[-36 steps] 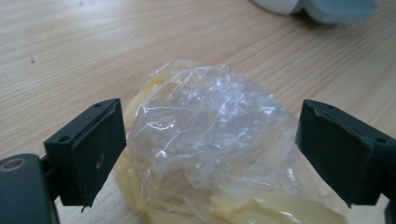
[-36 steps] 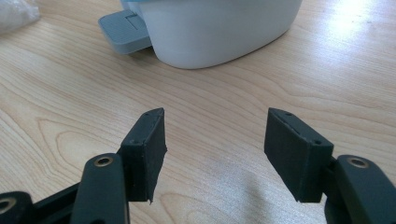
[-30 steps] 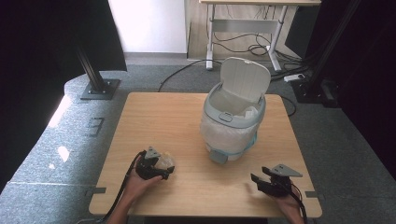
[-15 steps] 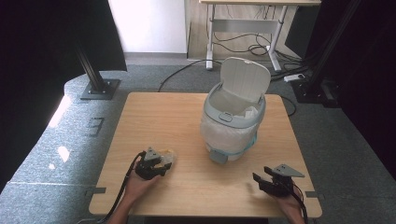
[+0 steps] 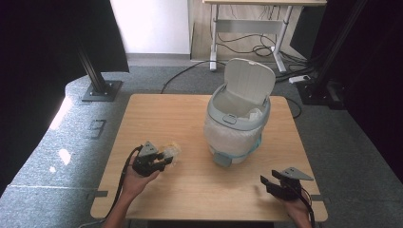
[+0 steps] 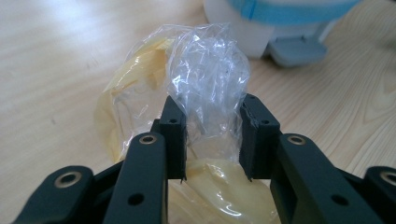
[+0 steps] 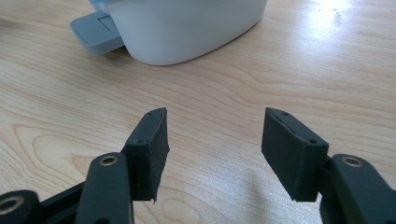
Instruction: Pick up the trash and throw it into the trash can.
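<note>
Fingers [image 6: 173, 135] of the left gripper [image 6: 210, 140] press from both sides on a crumpled clear plastic wrapper [image 6: 205, 84], which bulges up between them; the grip looks partly closed on soft film, so I judge it a hold not yet firm.

Largest first: the wooden counter [image 5: 157, 114] carries everything. On its far middle stands a white pedal bin [image 5: 236, 128] with its lid [image 5: 249, 80] tipped up and a liner showing inside; its grey pedal [image 5: 223, 158] faces the person. In the high view the left gripper [image 5: 164, 158] sits at the near left of the counter, well apart from the bin, with the wrapper [image 5: 171, 150] at its tip and resting on the wood. The right gripper [image 5: 267, 183] lies low at the near right, its fingers [image 7: 149, 144] spread wide with nothing between them.

To do this step well, I would squeeze until the film bunches tight, since a yellowish part of the wrapper trails loose below the fingers and could slip or drag. Lift straight up before carrying it over the open rim, and release only once it is above the liner.
</note>
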Motion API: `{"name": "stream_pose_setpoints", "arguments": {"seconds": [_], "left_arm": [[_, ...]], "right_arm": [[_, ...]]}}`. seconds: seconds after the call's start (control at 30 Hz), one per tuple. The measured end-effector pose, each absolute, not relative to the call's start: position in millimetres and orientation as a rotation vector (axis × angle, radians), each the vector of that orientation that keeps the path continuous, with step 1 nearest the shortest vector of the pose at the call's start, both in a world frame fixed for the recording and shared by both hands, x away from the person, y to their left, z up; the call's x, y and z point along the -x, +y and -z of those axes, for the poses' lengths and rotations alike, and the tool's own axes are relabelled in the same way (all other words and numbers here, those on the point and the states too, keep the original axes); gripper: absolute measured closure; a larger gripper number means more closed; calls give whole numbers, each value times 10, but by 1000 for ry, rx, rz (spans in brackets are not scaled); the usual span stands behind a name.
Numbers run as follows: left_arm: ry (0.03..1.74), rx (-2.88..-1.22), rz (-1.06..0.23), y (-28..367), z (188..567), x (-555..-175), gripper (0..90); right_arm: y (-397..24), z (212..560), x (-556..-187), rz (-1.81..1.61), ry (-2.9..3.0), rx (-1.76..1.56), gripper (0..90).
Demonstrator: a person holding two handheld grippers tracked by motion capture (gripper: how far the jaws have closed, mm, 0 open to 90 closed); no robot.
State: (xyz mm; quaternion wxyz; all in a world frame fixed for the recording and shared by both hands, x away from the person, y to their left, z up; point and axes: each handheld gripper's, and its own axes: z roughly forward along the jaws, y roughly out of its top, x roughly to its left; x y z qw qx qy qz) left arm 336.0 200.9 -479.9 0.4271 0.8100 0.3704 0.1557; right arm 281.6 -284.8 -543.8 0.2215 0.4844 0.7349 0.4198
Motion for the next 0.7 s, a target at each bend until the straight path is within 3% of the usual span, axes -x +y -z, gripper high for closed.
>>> {"name": "stream_pose_setpoints", "arguments": {"seconds": [0.7], "left_arm": [[763,-1942,-452,1913,3908,-3322,669]], "right_arm": [[-2813,5453,-2806,-1145,2042,-1337,413]]}}
